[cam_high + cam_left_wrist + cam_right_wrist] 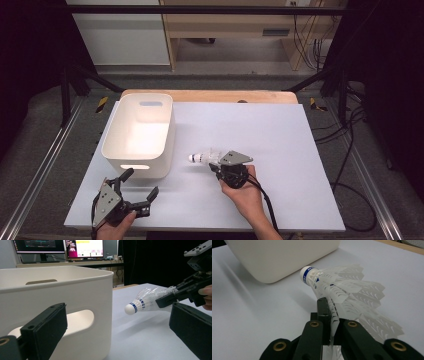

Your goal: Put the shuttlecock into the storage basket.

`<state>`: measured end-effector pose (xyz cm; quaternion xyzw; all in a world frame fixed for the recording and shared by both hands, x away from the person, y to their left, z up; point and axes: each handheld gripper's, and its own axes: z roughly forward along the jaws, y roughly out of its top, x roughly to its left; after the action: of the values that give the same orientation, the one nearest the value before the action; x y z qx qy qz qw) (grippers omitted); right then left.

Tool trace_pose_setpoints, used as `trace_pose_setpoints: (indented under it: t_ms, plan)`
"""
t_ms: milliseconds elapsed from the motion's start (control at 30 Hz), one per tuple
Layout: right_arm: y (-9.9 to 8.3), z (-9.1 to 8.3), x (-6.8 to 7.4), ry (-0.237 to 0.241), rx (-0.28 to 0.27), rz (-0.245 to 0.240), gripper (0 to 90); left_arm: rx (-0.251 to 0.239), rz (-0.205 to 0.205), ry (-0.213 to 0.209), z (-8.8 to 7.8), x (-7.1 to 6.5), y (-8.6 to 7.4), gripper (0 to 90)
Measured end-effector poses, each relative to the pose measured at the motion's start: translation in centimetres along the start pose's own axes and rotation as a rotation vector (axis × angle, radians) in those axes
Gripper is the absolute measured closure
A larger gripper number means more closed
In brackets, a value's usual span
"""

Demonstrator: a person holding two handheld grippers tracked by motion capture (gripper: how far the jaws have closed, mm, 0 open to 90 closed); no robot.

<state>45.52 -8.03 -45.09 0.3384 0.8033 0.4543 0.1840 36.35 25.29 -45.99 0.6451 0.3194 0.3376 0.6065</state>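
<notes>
A white plastic shuttlecock (201,158) with a blue band at its cork hangs just above the white sheet, cork pointing left toward the white bin (112,131). My right gripper (216,168) is shut on the edge of its feathered skirt. In the right gripper view the skirt of the shuttlecock (337,287) is pinched between the jaws of the right gripper (329,305), with the bin (282,257) beyond. My left gripper (141,183) rests open near the sheet's front left corner, just in front of the bin. In its own view the left gripper (117,318) frames the bin (82,290), the shuttlecock (142,303) and the right gripper (175,296).
The white sheet (280,140) covers a wooden table (210,96). Metal rails run along both sides, and cables (350,165) trail over the floor at the right. Monitors (62,246) stand on a desk far behind the bin. The bin holds nothing visible.
</notes>
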Motion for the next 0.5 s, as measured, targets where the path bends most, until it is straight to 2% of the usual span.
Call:
trace_pose_setpoints:
  t_ms: [500]
  plan:
    - [0.04, -0.03, 0.00, 0.004, 0.001, -0.003, 89.2, -0.002, 0.002, 0.000, -0.01, 0.01, 0.00, 1.6]
